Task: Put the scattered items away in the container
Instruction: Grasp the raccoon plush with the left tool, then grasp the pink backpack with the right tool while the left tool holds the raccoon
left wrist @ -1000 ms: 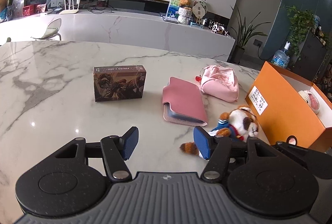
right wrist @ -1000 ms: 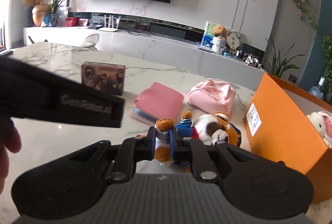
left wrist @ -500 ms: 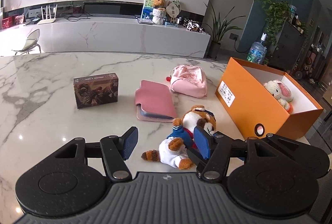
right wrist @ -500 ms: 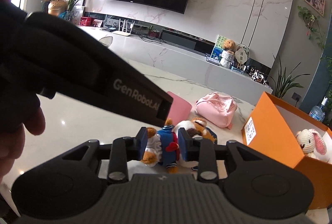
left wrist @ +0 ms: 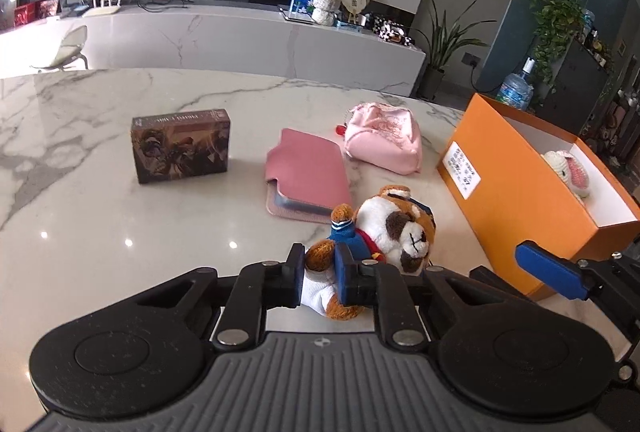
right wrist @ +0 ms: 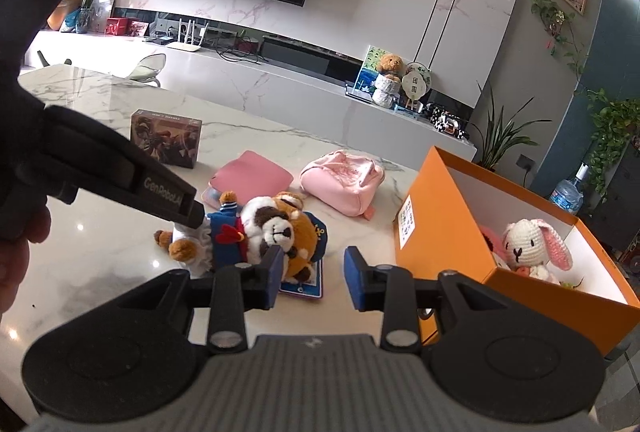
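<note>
My left gripper (left wrist: 318, 278) is clamped on the plush dog (left wrist: 384, 228) low down, at the legs end; both pads press into the brown and white fabric there. I grip the narrow limbs and not the head because the head is too bulky to fit between the pads. The head and blue-jacketed body lie ahead and to the right of my left fingertips, on the marble table (left wrist: 100, 232).

My right gripper (right wrist: 310, 278) is partly open with nothing between its pads. The dog's head sits just past its left pad, seemingly touching it, and the tag card (right wrist: 304, 286) under the toy shows in the gap. I judge this hand has let go so the left one carries alone.

The orange box (right wrist: 444, 256) stands to the right of both grippers, near the right one's fingertip, open side up. A crocheted white rabbit (right wrist: 528, 244) already sits in it, toward the far end, leaving the near end free for the dog.

Still out on the table, ahead of my left gripper: pink wallet (left wrist: 308, 178) just beyond the dog, pink pouch (left wrist: 382, 142) behind that, nearer the box, and the dark card box (left wrist: 181, 145) standing on its long edge well off to the left.

Next as I see it: lift the dog and swing right over the box wall. Risk: held by the legs, the heavy head will dangle and could catch the rim.
</note>
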`<move>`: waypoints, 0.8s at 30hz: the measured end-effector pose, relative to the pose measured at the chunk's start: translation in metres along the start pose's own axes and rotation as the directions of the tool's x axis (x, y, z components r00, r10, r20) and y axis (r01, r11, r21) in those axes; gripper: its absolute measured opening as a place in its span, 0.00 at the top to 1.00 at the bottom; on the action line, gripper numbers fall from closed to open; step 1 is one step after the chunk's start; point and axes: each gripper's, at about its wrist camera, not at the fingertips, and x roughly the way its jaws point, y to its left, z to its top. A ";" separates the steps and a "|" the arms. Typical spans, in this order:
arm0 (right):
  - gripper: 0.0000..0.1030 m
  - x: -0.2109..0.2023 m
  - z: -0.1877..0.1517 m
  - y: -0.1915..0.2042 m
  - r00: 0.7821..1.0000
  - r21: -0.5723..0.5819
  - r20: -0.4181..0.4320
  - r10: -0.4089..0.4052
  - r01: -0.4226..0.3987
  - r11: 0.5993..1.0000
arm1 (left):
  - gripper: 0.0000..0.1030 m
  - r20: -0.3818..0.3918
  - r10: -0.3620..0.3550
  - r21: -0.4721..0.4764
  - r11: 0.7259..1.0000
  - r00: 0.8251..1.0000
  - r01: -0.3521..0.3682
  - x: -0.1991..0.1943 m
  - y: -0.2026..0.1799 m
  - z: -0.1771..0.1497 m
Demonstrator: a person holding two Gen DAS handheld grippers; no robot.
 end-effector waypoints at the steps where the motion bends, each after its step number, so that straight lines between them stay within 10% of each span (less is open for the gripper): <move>1: 0.65 0.001 0.000 0.000 1.000 0.006 -0.001 0.002 -0.002 1.000 | 0.83 0.006 0.020 0.001 1.000 1.000 -0.020 0.000 0.002 0.002; 24: 0.56 0.167 0.064 -0.017 0.999 0.097 -0.037 -0.003 0.006 0.995 | 0.84 -0.008 0.158 0.109 0.982 0.987 -0.156 0.053 0.026 0.069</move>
